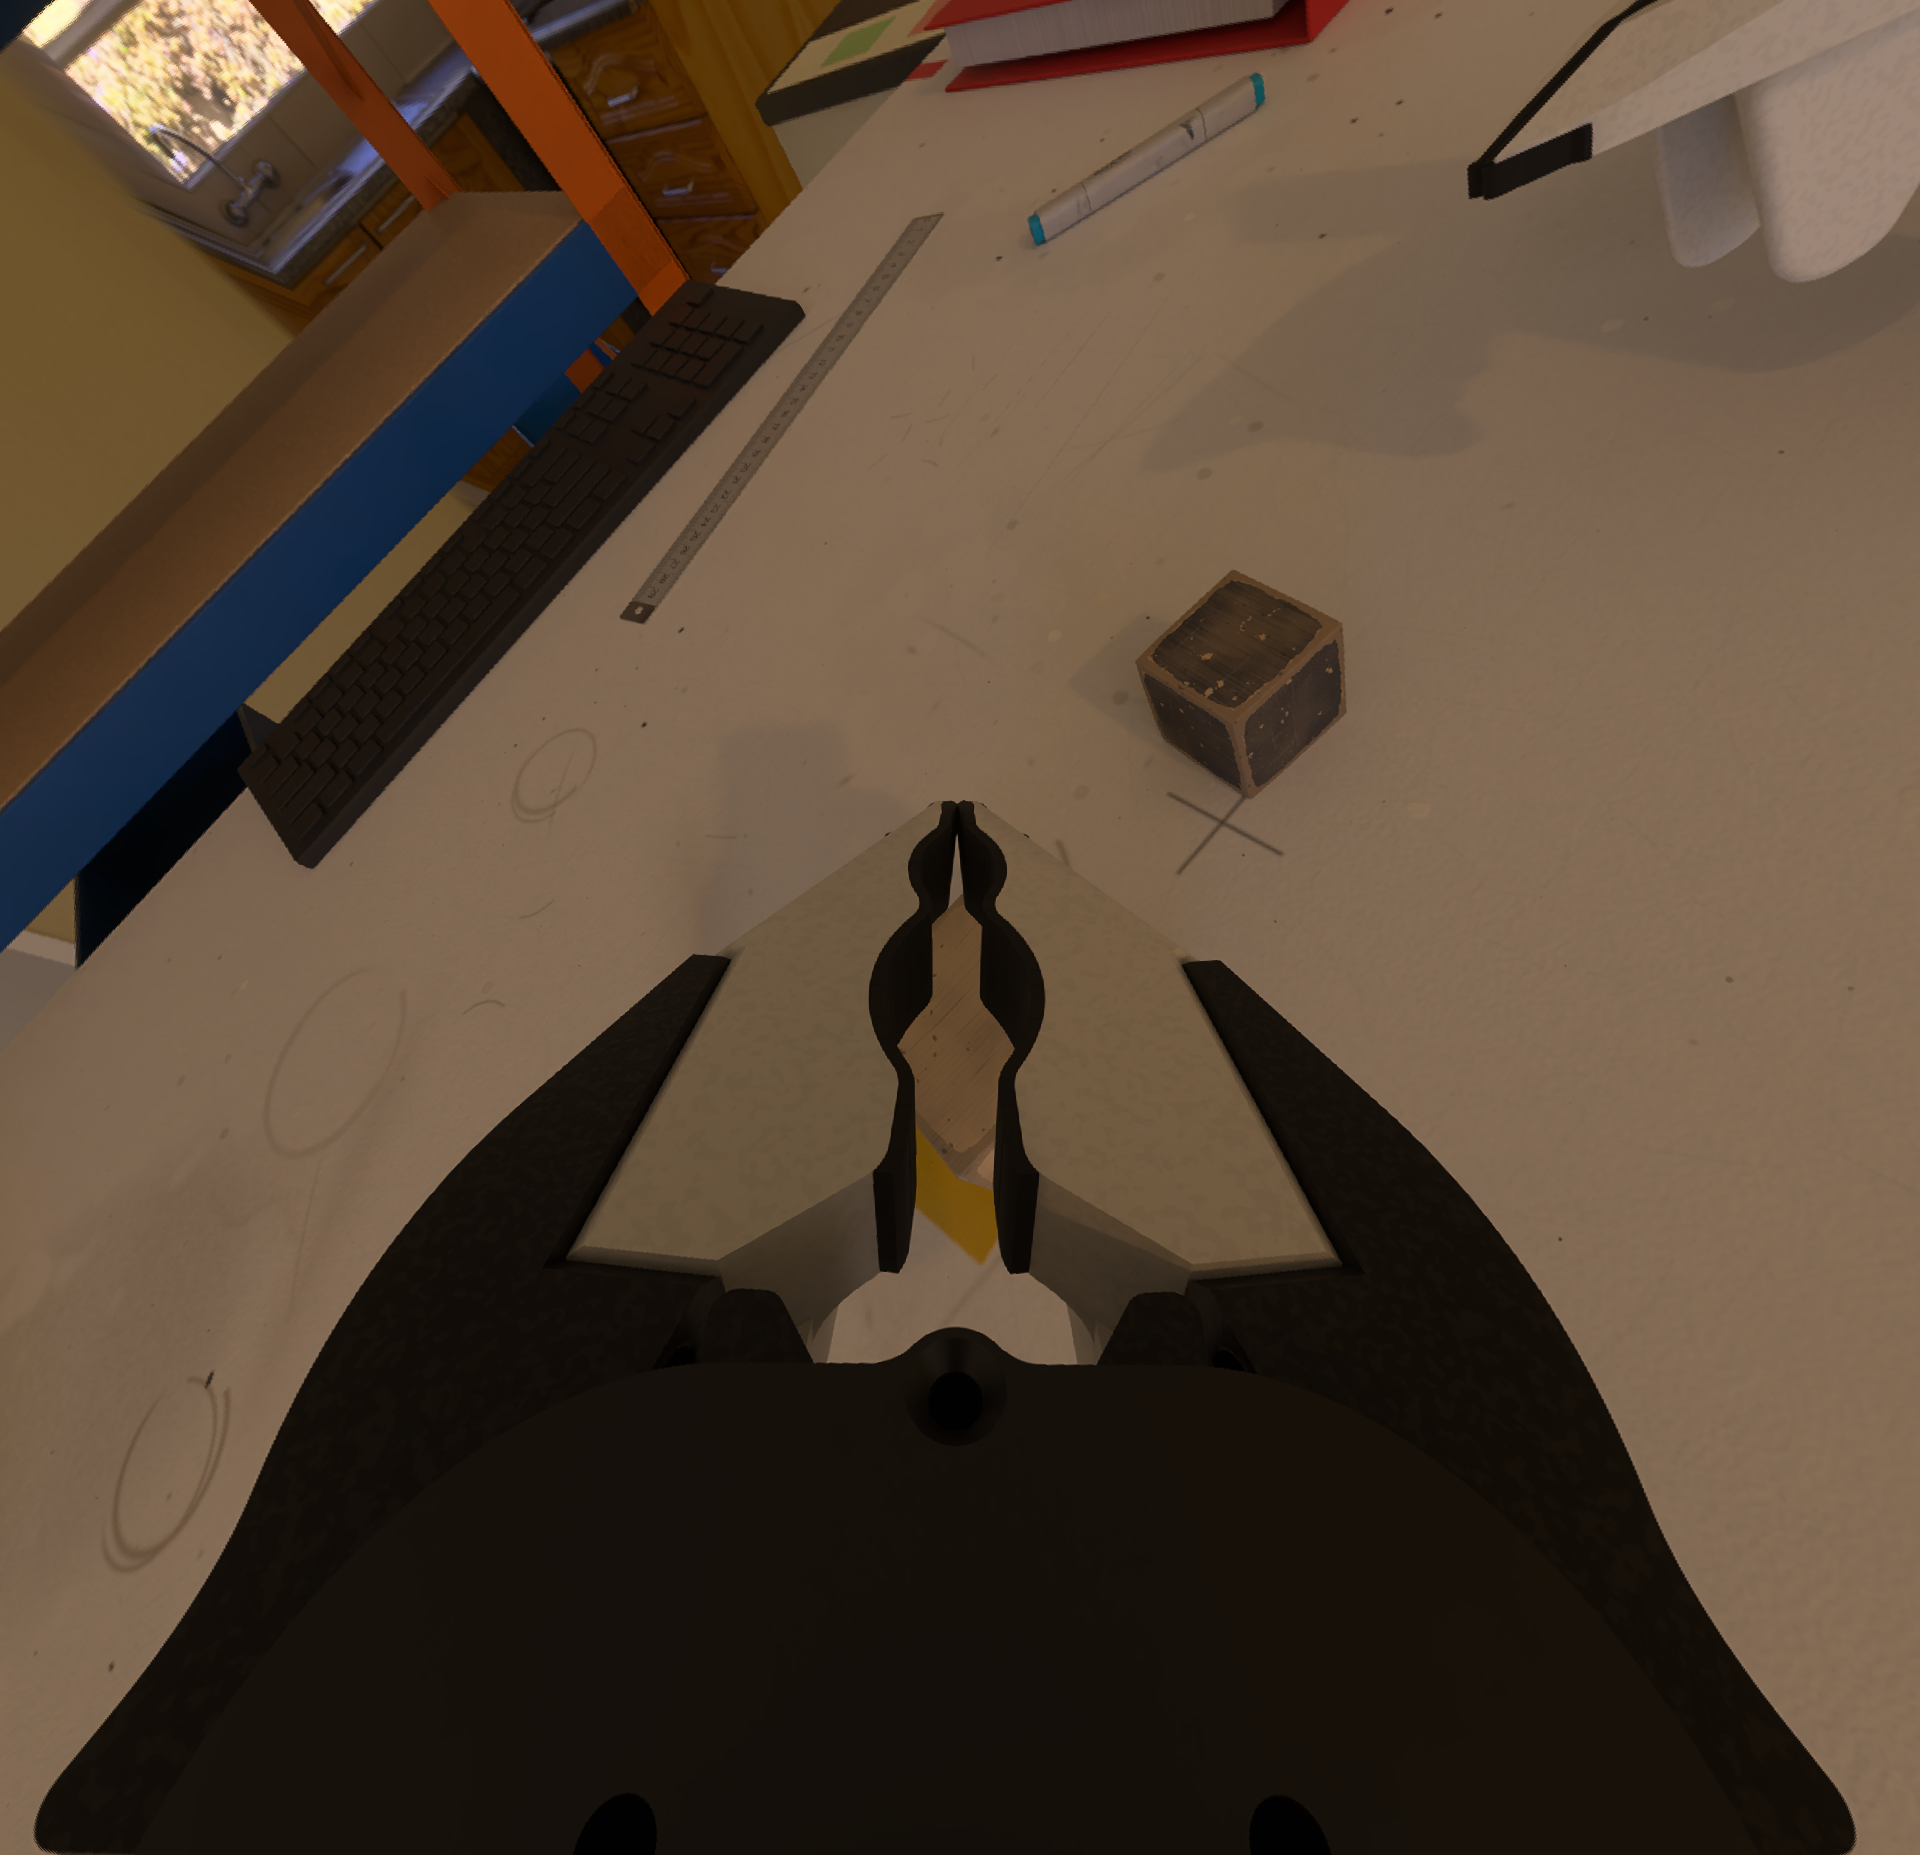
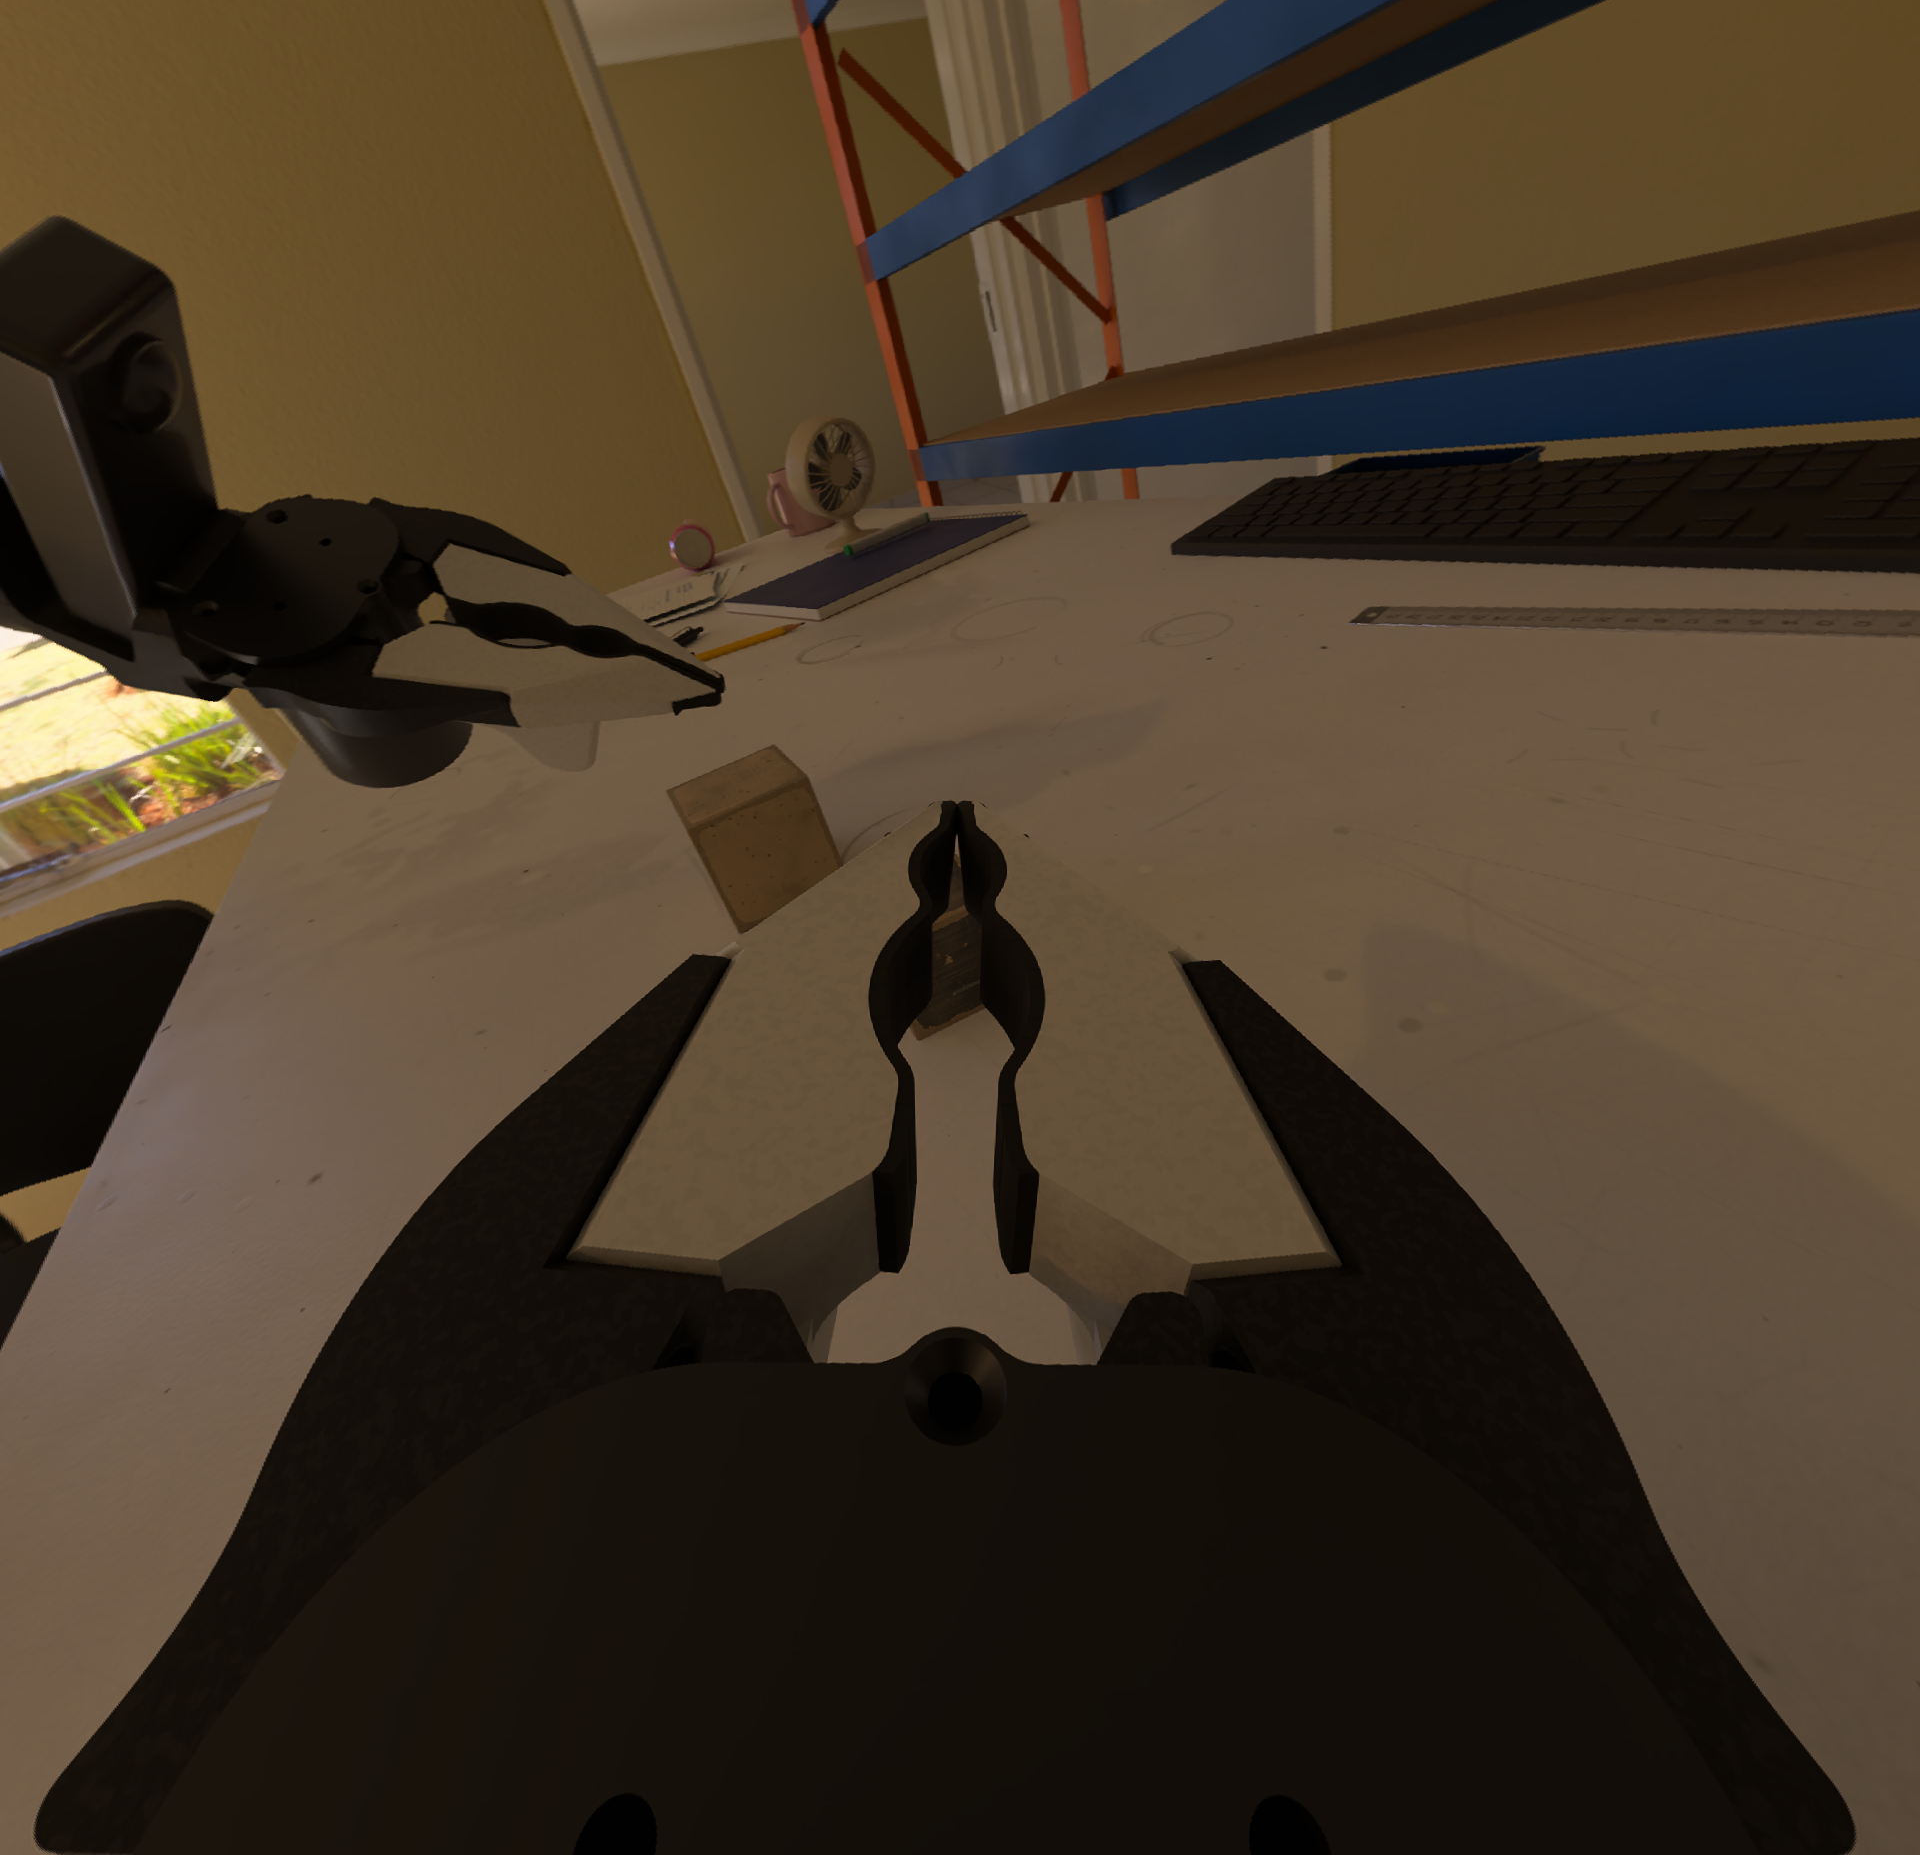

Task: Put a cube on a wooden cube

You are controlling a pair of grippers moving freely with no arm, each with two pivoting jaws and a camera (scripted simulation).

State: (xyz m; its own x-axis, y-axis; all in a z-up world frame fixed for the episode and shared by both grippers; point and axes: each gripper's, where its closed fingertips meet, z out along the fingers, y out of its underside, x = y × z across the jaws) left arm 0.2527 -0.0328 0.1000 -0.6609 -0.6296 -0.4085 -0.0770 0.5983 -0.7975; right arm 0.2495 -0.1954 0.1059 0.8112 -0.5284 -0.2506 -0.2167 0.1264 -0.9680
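Both tongs together, empty: left tongs (image 1: 957, 808) tilted down above pale wooden cube (image 2: 753, 834), right tongs (image 2: 957, 808) over dark cube (image 1: 1242, 681); white bench (image 1: 1455, 974), scuffed, blue-orange shelving (image 2: 1351, 143) behind.

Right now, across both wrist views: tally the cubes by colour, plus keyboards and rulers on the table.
Dark cube: 1
Pale wooden cube: 1
Keyboard: 1
Ruler: 1
Total: 4
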